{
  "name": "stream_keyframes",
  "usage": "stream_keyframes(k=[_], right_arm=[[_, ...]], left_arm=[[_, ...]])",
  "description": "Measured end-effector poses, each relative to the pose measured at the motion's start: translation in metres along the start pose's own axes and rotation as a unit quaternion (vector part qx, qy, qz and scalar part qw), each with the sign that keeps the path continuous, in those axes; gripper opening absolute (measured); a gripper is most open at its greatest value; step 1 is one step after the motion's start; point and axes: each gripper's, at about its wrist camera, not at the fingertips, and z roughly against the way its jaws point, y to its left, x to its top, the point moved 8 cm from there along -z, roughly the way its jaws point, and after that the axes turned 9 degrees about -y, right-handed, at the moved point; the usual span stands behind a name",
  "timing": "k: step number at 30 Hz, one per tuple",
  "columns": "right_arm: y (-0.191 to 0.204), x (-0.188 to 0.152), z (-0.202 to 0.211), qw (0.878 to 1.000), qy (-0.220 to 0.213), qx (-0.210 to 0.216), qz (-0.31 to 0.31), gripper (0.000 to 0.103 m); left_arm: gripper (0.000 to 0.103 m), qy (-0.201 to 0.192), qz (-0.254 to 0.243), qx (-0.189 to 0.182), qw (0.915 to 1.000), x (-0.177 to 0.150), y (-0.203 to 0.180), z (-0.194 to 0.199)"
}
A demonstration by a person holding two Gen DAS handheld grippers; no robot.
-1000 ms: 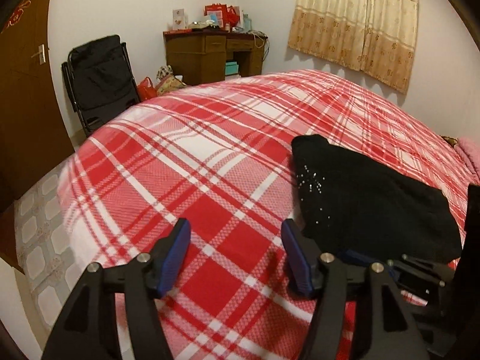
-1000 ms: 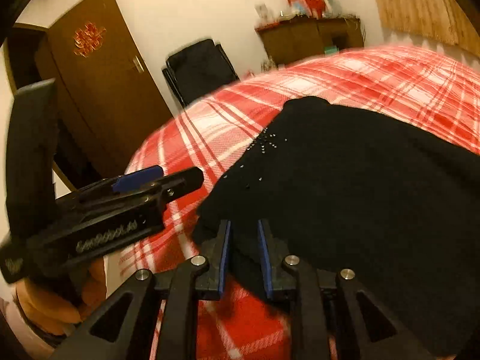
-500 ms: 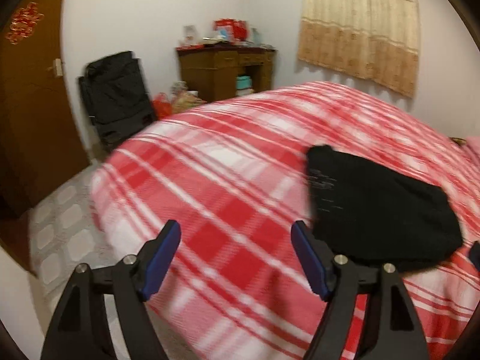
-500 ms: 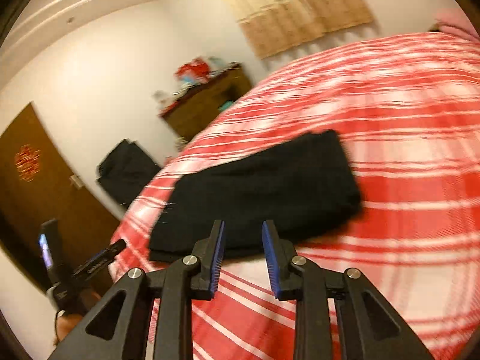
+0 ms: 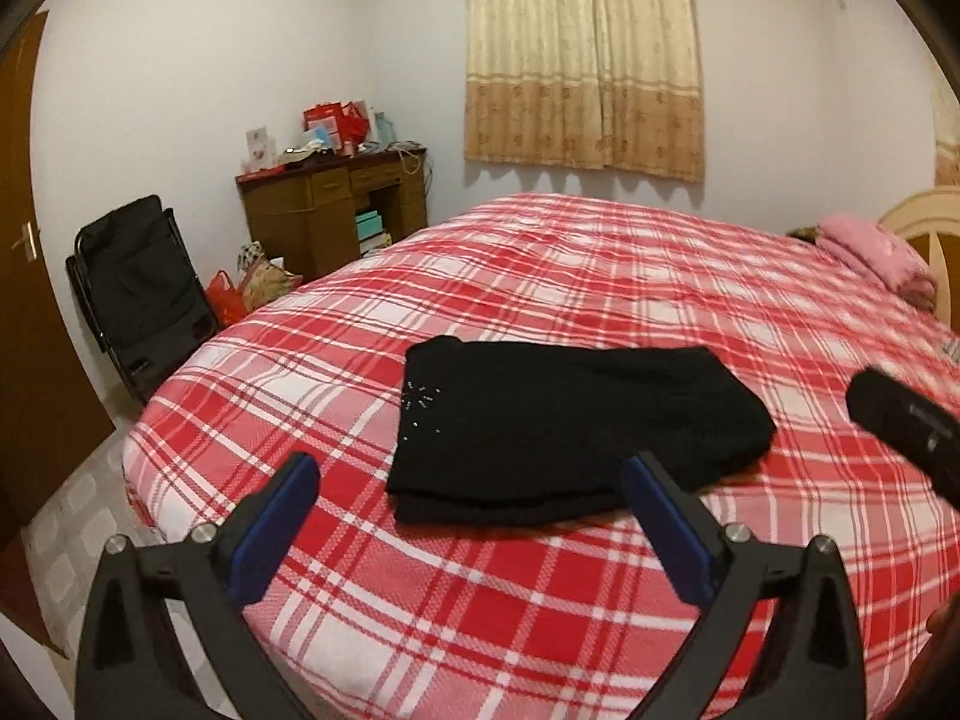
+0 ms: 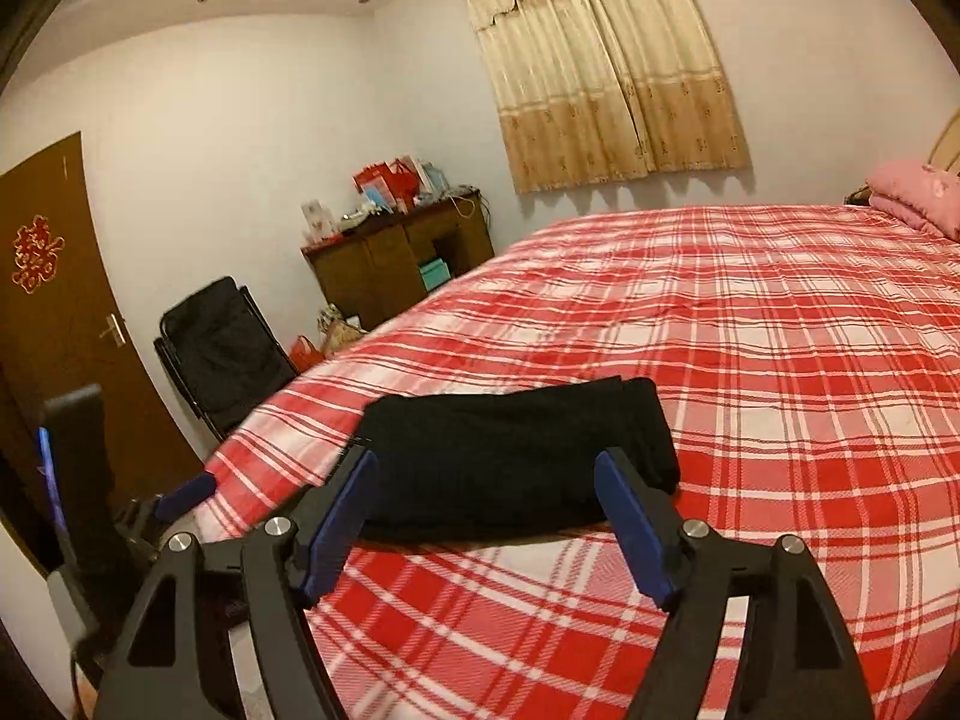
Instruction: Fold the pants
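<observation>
The black pants (image 5: 570,426) lie folded in a compact rectangle on the red plaid bed (image 5: 600,276), with small rhinestones near their left end. They also show in the right wrist view (image 6: 510,462). My left gripper (image 5: 471,480) is open and empty, held back above the bed's near edge, short of the pants. My right gripper (image 6: 489,480) is open and empty, raised in front of the pants and apart from them. The right gripper's body (image 5: 900,426) shows at the right edge of the left wrist view.
A pink blanket (image 5: 870,252) lies by the headboard at the far right. A wooden desk (image 5: 336,204) with clutter and a black folding chair (image 5: 138,294) stand beyond the bed's left side. A brown door (image 6: 54,312) is at left. Curtains hang on the far wall.
Both grippers pulled back and up from the pants. The right gripper, shut a second ago at the pants' edge, has opened wide. The pants stay folded on the bed.
</observation>
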Motion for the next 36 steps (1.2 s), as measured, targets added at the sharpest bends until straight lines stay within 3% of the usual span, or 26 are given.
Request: stream_keyframes(k=[13, 25, 30, 36], right_arm=[[0.014, 0.004, 0.045, 1.0, -0.014, -0.024, 0.005, 0.077], [0.039, -0.004, 0.062, 0.999, -0.015, -0.027, 0.016, 0.077], [0.043, -0.003, 0.069, 0.999, -0.024, -0.026, 0.022, 0.077], [0.037, -0.002, 0.073, 0.999, -0.024, -0.031, 0.01, 0.077]], left_arm=[[0.103, 0.012, 0.024, -0.002, 0.9996, -0.003, 0.013, 0.028], [0.103, -0.049, 0.017, -0.004, 0.9986, 0.018, 0.021, 0.064], [0.103, -0.059, -0.007, 0.014, 0.9981, 0.023, 0.018, 0.069], [0.103, -0.057, -0.001, 0.006, 0.9984, 0.024, 0.016, 0.072]])
